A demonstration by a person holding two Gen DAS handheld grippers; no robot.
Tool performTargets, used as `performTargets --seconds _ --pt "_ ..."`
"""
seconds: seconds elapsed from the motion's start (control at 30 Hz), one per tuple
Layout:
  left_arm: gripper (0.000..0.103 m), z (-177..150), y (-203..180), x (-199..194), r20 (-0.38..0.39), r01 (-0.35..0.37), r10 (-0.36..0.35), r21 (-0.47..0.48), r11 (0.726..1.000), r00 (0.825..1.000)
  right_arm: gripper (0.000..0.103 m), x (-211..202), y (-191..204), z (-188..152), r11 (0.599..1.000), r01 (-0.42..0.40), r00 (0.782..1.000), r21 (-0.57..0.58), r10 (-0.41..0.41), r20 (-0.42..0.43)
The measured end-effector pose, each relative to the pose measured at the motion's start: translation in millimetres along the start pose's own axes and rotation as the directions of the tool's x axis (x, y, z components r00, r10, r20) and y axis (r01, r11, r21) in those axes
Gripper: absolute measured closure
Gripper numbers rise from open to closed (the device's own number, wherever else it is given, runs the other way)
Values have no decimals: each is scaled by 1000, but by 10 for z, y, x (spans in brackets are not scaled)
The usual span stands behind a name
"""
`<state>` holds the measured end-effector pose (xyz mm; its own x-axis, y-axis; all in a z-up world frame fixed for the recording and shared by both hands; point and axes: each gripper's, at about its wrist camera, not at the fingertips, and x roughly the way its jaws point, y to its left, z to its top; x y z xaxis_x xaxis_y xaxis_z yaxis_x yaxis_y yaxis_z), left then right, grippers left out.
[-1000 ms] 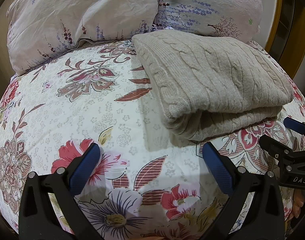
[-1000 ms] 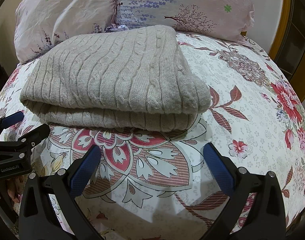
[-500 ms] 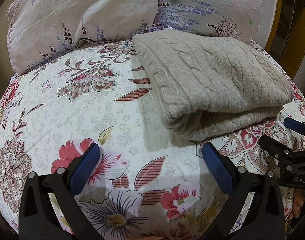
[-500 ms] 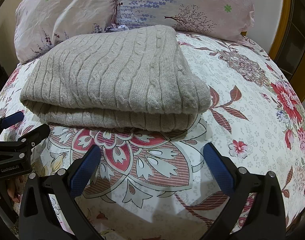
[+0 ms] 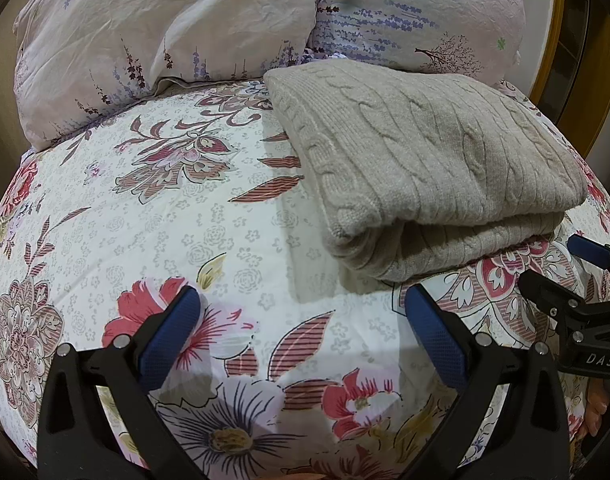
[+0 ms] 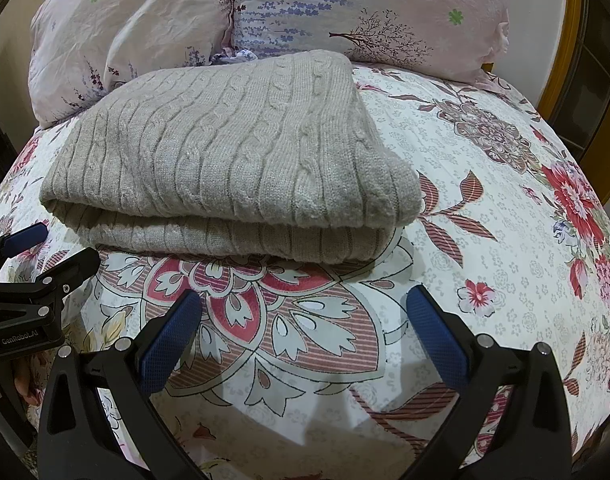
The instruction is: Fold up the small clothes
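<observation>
I held both grippers, left [image 5: 301, 320] and right [image 6: 305, 320], jaws spread and empty; the folded sweater [image 6: 233, 152] lay just beyond, long axis left-right, nearer the right.

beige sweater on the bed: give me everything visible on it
The sweater is beige-grey cable knit, looks like soft wool, with vertical ribs and twisted cables. It lies folded flat in a thick rectangular stack, at least two layers showing at the near edge, corners rounded. It rests on the floral bedsheet, its far edge up against the pillows. Neither gripper touches it; no sleeves or collar are visible.
</observation>
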<state>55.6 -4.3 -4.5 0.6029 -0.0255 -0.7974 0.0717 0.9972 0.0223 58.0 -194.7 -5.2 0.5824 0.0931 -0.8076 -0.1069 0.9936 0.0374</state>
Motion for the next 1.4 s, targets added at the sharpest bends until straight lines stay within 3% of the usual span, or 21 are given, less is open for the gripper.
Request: performTargets --seconds 1.4 --pt "2 1 2 -2 0 0 0 0 1000 1000 1 1 -6 0 1000 0 1000 0 0 0"
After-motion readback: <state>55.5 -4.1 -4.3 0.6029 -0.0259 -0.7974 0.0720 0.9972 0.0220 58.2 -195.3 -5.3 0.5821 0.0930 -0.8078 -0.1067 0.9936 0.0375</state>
